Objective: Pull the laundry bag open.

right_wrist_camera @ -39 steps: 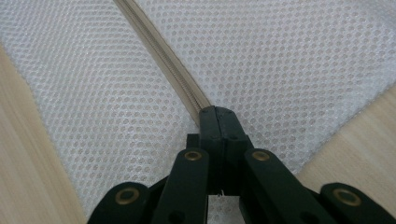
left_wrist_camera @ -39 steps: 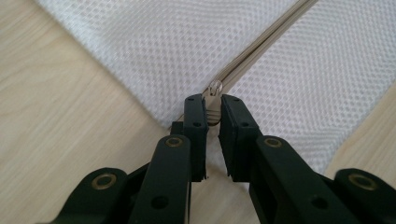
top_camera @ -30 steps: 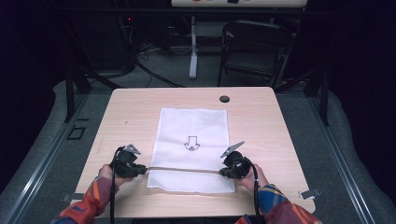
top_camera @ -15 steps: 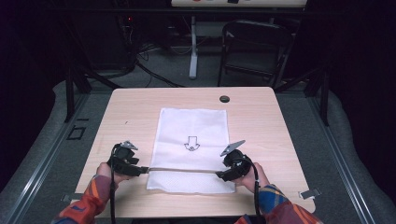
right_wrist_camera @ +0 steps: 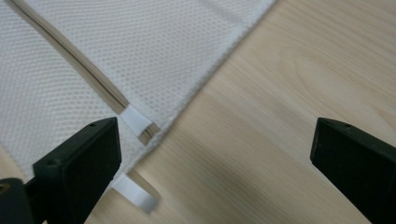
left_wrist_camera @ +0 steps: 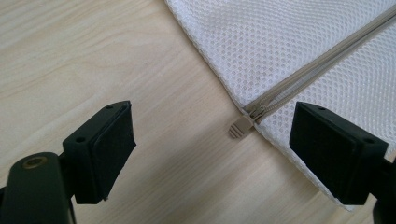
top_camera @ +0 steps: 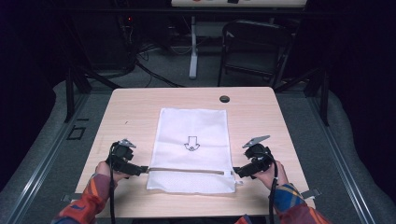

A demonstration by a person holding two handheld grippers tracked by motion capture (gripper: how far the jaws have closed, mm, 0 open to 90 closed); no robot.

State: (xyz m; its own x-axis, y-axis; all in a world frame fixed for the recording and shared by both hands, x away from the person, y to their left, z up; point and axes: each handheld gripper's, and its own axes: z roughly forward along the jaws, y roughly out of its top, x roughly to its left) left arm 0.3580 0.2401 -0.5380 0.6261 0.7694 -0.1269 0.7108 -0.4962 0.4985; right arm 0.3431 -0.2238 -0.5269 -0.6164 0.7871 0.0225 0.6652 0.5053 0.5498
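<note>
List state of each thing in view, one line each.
mesh bag: lying flat on the table, not held
zipper: closed along its length, pull tab at the left end, sticking out past the bag's edge
left tool: open, at the pull tab end, gripping nothing
right tool: open, at the zipper's other end by the white tag, gripping nothing
table: bag lies on it

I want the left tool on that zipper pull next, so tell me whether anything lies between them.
Nothing visible does. In the left gripper view the left tool is open, and the beige zipper pull lies on bare wooden table between its jaws, just off the edge of the white mesh laundry bag.
</note>
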